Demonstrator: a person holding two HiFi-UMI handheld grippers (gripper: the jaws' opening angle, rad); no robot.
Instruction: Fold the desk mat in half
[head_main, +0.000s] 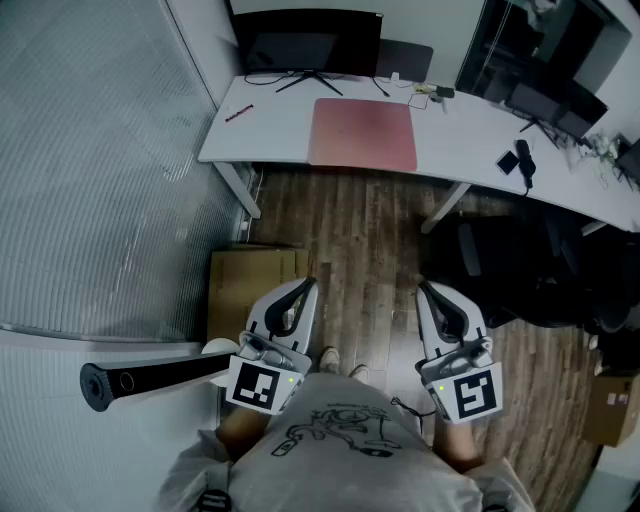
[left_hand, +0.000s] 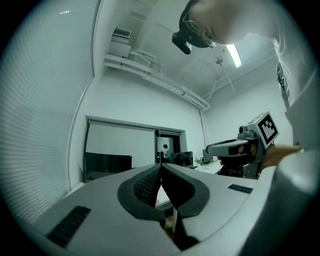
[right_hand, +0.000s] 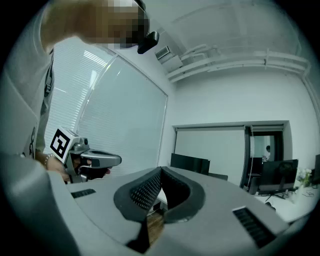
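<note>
We judge the pick-up to be the main risk. The desk mat (head_main: 363, 133) lies flush on the white tabletop (head_main: 270, 130), so tongs that arrive closed would only shove it back toward the monitor stand (head_main: 310, 80). They could also drag it over the near edge, and uneven pinches would skew the fold. The left tongs (head_main: 304, 287) and right tongs (head_main: 424, 290) are both pressed together with nothing between them, held level close to our body above the wooden floor. The mat lies flat and unfolded well ahead of both tongs, roughly between their lines.
</note>
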